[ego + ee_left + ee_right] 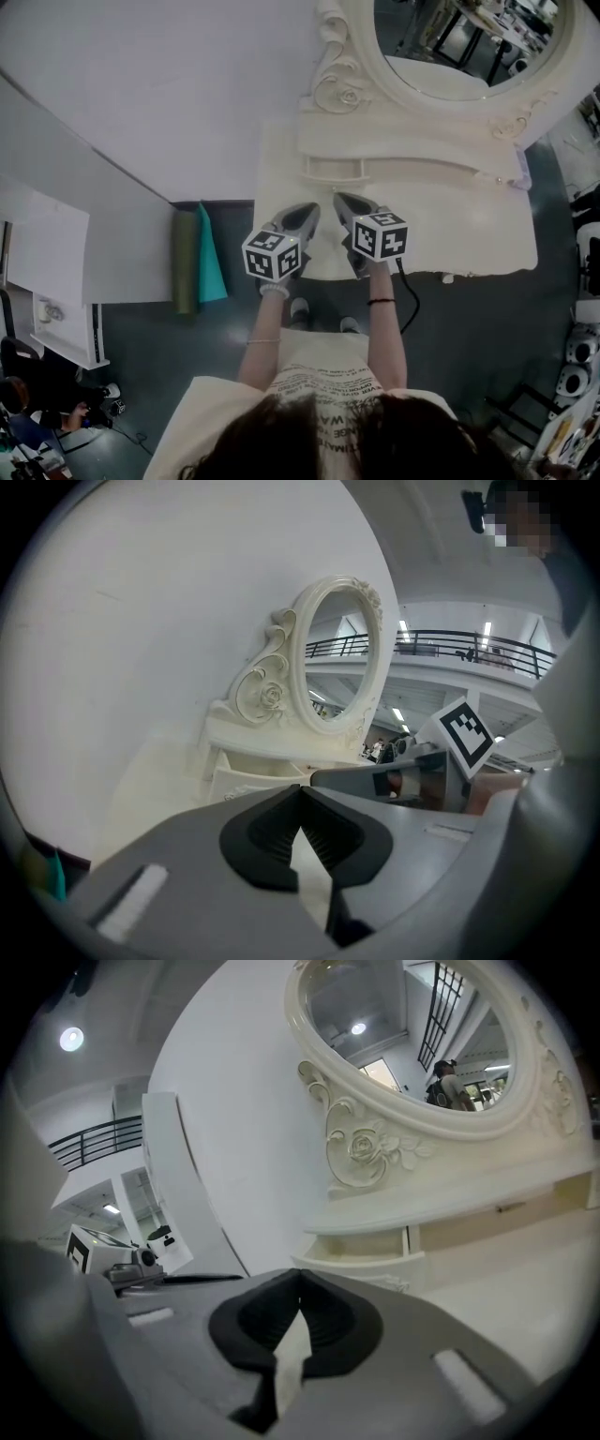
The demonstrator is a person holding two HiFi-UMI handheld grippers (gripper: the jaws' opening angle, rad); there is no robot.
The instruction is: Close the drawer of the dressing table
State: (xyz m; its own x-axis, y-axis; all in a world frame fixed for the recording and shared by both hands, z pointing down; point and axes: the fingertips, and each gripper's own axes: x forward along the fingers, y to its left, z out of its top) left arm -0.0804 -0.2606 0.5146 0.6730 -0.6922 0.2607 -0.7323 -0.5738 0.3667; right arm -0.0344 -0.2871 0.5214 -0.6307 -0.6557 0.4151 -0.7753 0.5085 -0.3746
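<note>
The cream dressing table (469, 225) stands against the white wall, with an oval mirror (469, 37) over it. A small drawer (333, 169) under the mirror shelf at the left is pulled out; it also shows as the drawer (251, 778) in the left gripper view and the drawer (361, 1258) in the right gripper view. My left gripper (309, 210) and right gripper (339, 201) hover side by side over the tabletop's front left, a little short of the drawer. Both are shut with nothing held: left gripper (300, 791), right gripper (300, 1275).
A green roll and a teal sheet (197, 255) lean on the floor left of the table. A white partition (84, 244) runs along the left. Equipment (574, 361) stands on the floor at the far right. A small item (520, 176) lies at the shelf's right end.
</note>
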